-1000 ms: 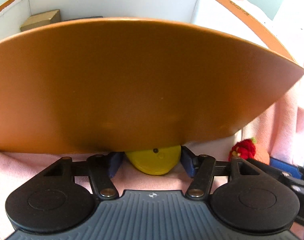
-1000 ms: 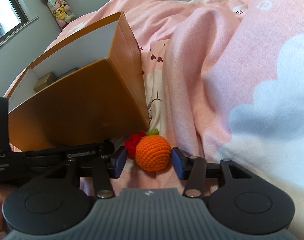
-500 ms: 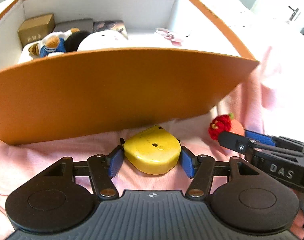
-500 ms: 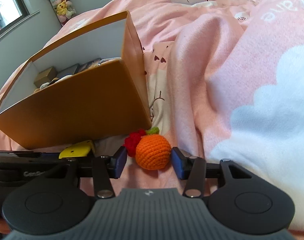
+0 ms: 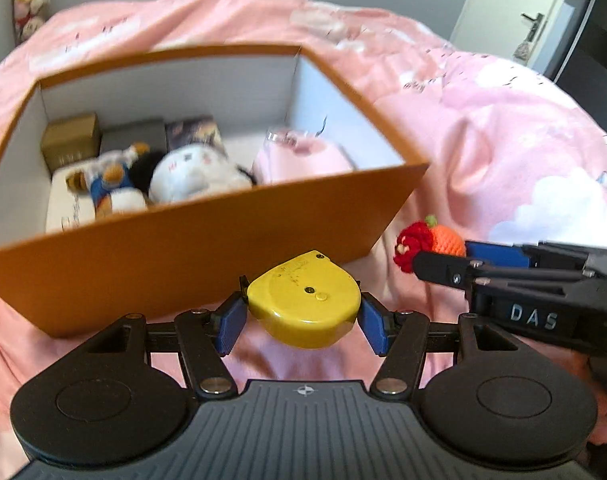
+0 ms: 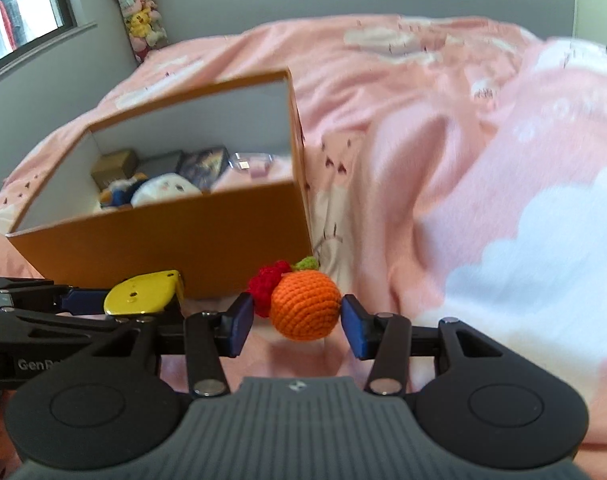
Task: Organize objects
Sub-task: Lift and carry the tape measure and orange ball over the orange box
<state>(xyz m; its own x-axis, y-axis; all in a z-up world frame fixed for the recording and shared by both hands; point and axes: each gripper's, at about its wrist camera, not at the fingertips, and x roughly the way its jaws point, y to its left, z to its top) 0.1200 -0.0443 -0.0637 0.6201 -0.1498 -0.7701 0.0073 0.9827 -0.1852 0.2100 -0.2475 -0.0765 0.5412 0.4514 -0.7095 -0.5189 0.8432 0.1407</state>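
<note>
My left gripper [image 5: 301, 314] is shut on a yellow tape measure [image 5: 305, 300] and holds it above the pink bedspread, in front of the orange box [image 5: 207, 256]. The tape measure also shows in the right wrist view [image 6: 143, 294]. My right gripper [image 6: 295, 318] is shut on an orange crocheted fruit [image 6: 305, 306] with a red crocheted piece [image 6: 267, 282] attached, held off the bed just right of the box's front corner. The fruit shows in the left wrist view [image 5: 447, 242]. The box [image 6: 175, 240] is open and holds plush toys [image 5: 191, 178] and small boxes [image 5: 69, 142].
The pink bedspread [image 6: 443, 128] with white cloud prints rises in folds to the right of the box. A window [image 6: 19, 20] and a hanging rack of plush toys [image 6: 139, 12] are on the far wall. A door [image 5: 515, 12] stands at the far right.
Both grippers have risen from the bed with their objects. The box's inside, hidden behind its front wall a second ago, is now in view from above.
</note>
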